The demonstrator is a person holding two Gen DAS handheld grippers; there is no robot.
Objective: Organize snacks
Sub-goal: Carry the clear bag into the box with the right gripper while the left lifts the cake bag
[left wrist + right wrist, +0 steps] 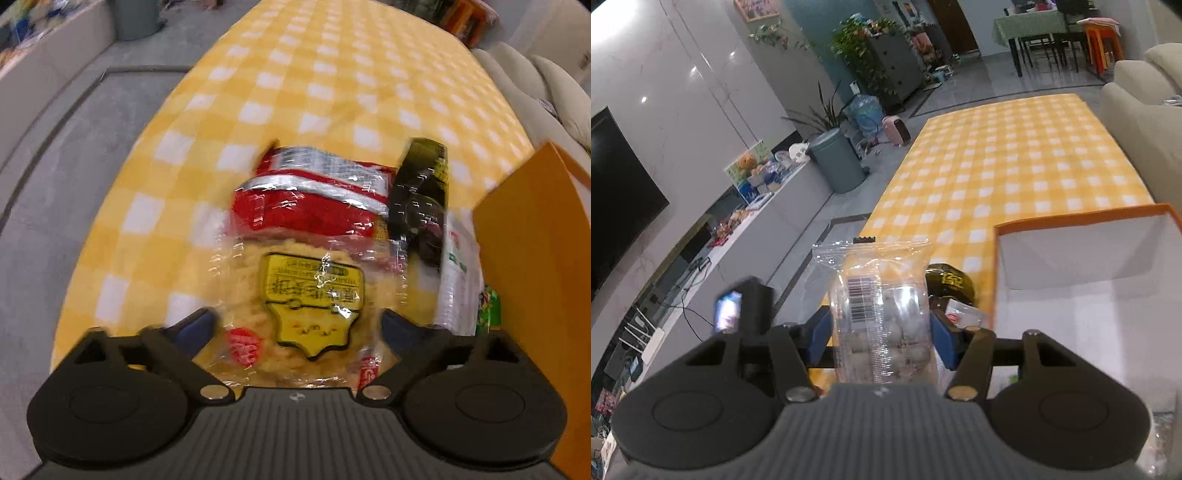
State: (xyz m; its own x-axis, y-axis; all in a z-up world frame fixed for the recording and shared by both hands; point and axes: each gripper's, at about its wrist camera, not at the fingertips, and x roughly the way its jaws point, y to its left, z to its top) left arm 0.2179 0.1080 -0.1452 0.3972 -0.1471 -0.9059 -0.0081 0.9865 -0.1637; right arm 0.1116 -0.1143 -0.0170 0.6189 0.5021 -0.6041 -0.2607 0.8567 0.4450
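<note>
Yellow-white checked tablecloth point(997, 166), flat. Orange box point(1086, 280), white inside, stands at its near right. Left gripper point(297, 325) wide apart around crinkly clear noodle pack point(295, 295); red foil pack point(314, 199) & dark pouch point(421, 192) beyond. Only right-wrist view shows right gripper point(881, 336) clamping clear bagged snack point(882, 314).

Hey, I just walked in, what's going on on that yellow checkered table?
Someone is sorting snacks with two tools. The right hand-held gripper is shut on a clear snack packet, held up beside an orange-rimmed box with a white inside. The left hand-held gripper is open over a yellow-labelled noodle pack, part of a pile with a red packet and a dark packet on the checkered tablecloth.
</note>
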